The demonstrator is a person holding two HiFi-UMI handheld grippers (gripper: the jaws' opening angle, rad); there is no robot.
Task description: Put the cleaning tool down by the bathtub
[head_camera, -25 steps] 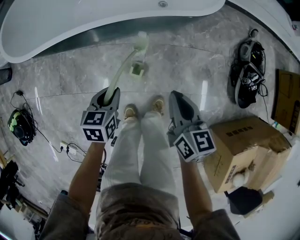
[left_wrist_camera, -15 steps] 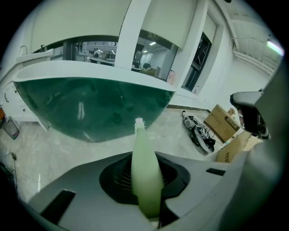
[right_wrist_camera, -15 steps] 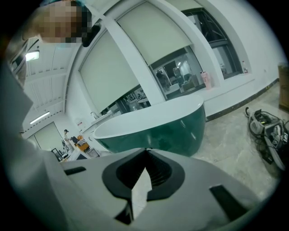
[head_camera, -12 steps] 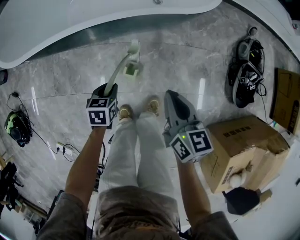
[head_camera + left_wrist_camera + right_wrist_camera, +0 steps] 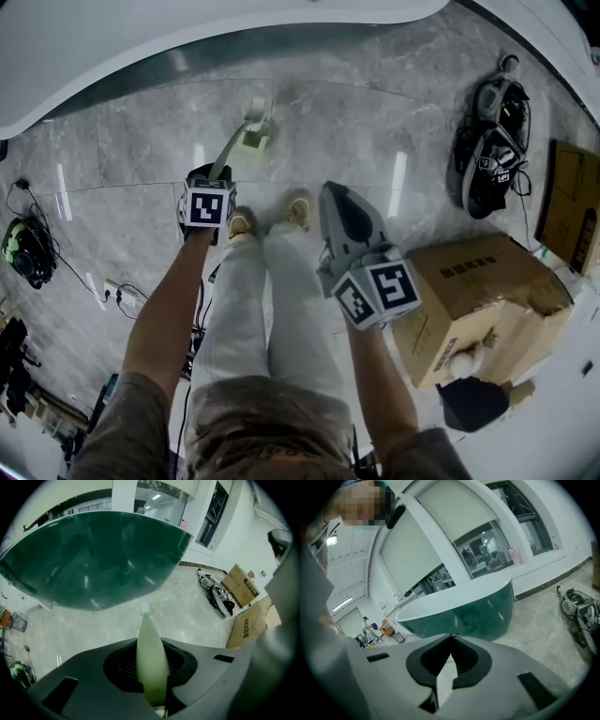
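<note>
Two gripper views: left gripper tight on brush, right gripper, jaws together.

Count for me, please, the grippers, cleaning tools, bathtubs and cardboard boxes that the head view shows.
Grippers: 2, left gripper and right gripper
Cleaning tool: 1
Bathtub: 1
Cardboard boxes: 2, the big one and a flatter one at the right edge
Total: 6

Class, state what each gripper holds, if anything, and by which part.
The left gripper grips the pale green cleaning brush by the end of its handle, bristle head toward the floor. The right gripper holds nothing; its jaws are together.
</note>
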